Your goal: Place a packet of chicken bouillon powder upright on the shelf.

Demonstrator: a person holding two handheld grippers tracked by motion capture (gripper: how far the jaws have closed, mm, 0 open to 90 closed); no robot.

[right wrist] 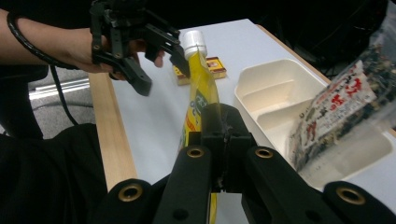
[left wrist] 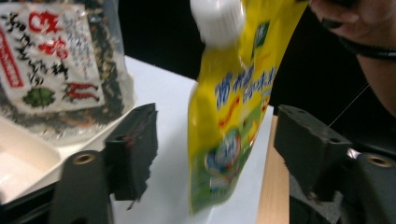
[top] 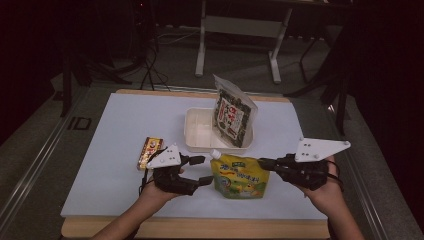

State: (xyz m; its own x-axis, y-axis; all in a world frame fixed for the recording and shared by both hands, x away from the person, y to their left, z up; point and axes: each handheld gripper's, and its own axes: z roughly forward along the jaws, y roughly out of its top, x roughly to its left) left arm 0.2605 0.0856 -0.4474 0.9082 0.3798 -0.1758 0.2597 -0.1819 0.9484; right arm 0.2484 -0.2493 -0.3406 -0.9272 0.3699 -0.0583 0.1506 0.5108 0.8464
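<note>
A yellow spouted pouch (top: 240,177) with a white cap (top: 215,154) stands upright near the table's front. My right gripper (top: 262,163) is shut on its right edge; in the right gripper view the closed jaws (right wrist: 223,121) pinch the pouch (right wrist: 198,93) side-on. My left gripper (top: 204,170) is open at the pouch's left side, near the cap. In the left gripper view the pouch (left wrist: 229,116) hangs between the two pads (left wrist: 135,149) without touching either. The left gripper (right wrist: 163,77) also shows open beside the cap (right wrist: 193,41).
A white compartment tray (top: 197,135) sits behind the pouch, with a seaweed snack bag (top: 232,117) leaning upright in its right half. A small yellow-red box (top: 150,150) lies left of my left gripper. The white board (top: 125,130) ends at a wooden front edge (top: 200,227).
</note>
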